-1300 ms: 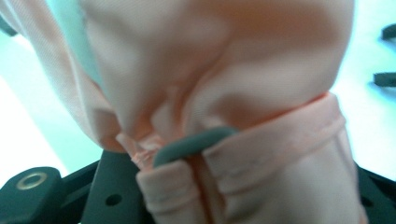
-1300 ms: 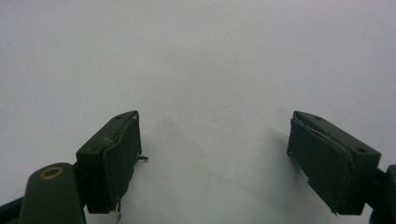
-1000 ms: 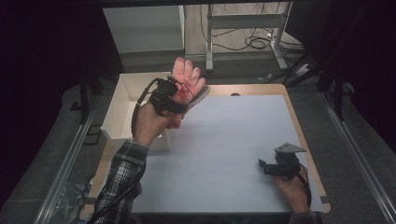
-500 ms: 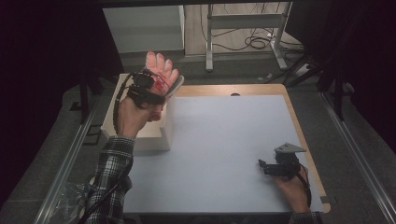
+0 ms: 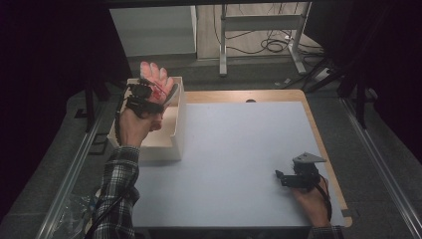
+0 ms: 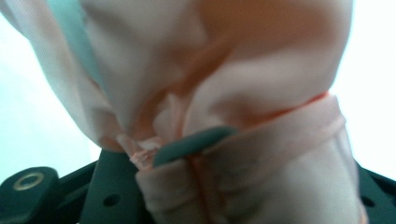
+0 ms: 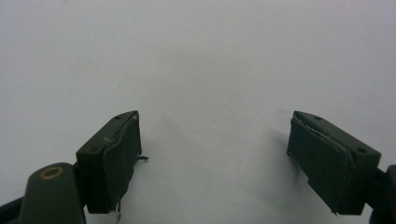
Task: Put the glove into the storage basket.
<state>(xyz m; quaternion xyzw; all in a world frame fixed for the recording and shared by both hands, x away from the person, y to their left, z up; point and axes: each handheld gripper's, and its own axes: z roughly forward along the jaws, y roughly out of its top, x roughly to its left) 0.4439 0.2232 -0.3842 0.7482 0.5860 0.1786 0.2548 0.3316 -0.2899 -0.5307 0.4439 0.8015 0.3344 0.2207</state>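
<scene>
A pink fabric glove [image 5: 156, 79] hangs fingers-up over the open white box [image 5: 178, 124] at the table's left edge, with my left gripper [image 5: 155, 94] shut on its cuff. In the left gripper view the pink glove [image 6: 210, 70] is bunched against the lens, and its hemmed edge is pinched in the left gripper [image 6: 187, 154], whose fingertips are hidden by the fabric. My right gripper [image 5: 278, 178] rests on the white mat near the front right, pointing left. Seen in its own view, the right gripper [image 7: 215, 140] stands open with only bare mat between its pads.
The white mat [image 5: 239, 144] covers most of the wooden table, whose rim [image 5: 326, 149] shows at the right. Beyond the far edge are a metal frame [image 5: 224, 40] and floor cables [image 5: 271, 47]. Dark curtains close in both sides.
My left hand has carried the pink glove left and slightly down, from above the table's far edge to over the white box. The right gripper has stayed put.
</scene>
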